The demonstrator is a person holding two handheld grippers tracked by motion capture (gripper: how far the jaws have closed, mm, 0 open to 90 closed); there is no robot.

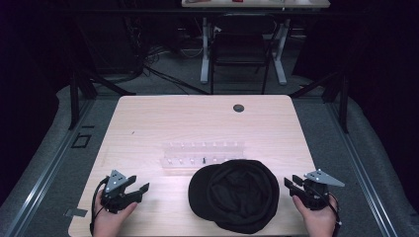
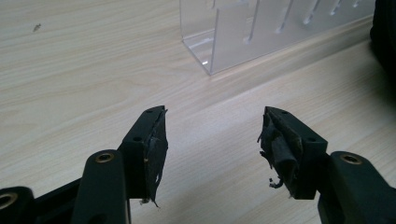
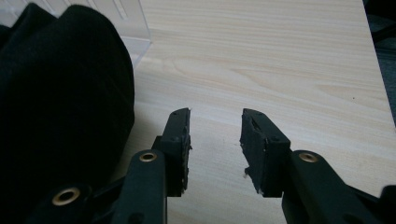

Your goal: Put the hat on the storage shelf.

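A black cap (image 1: 236, 194) lies upside down on the light wooden table (image 1: 163, 123), near the front edge, with its brim to the left. Behind it stands a clear plastic rack (image 1: 202, 157) with slots. My left gripper (image 1: 140, 189) rests low at the front left of the table, held by a hand, open with nothing between its jaws; in the left gripper view (image 2: 212, 135) the rack (image 2: 252, 32) is ahead of it. To the right of the cap, my right gripper (image 1: 291, 180) is open and empty; the right gripper view (image 3: 215, 135) has the cap (image 3: 60, 107) at its left.
A round dark grommet (image 1: 238, 107) sits in the table's far right part. Beyond the table stand a black chair (image 1: 240, 49) and a white-legged desk (image 1: 247, 5). Black stand legs (image 1: 79, 94) flank the table. The table's right edge (image 3: 373, 70) runs close to my right gripper.
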